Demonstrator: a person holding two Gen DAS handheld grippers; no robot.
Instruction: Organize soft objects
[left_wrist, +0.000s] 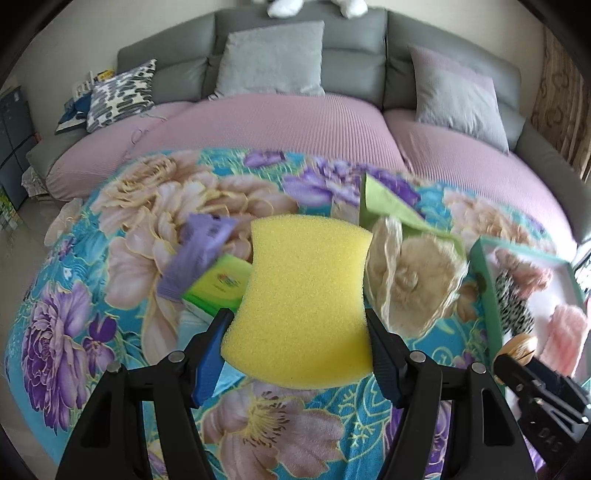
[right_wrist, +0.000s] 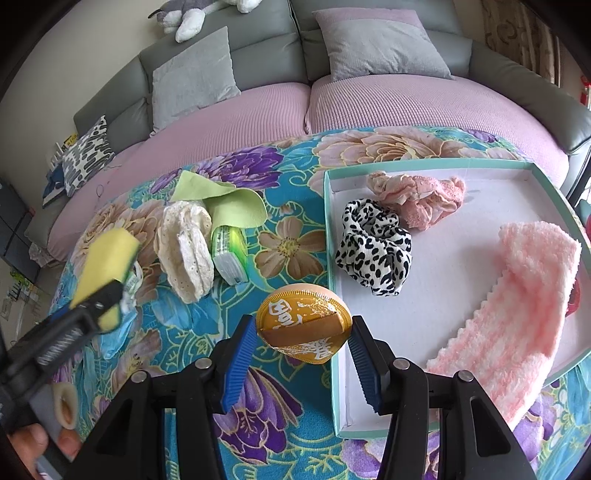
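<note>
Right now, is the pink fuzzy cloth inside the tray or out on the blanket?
Inside. The pink fuzzy cloth lies on the white floor of the teal-rimmed tray, beside the leopard-print cloth.

A grey sofa (right_wrist: 266, 26) with pink seat covers (left_wrist: 280, 122) fills the background — two grey cushions (left_wrist: 273, 59) lean against its back. A patterned pillow (left_wrist: 120, 94) sits at its left end — a plush toy (right_wrist: 184, 16) lies on top.
</note>
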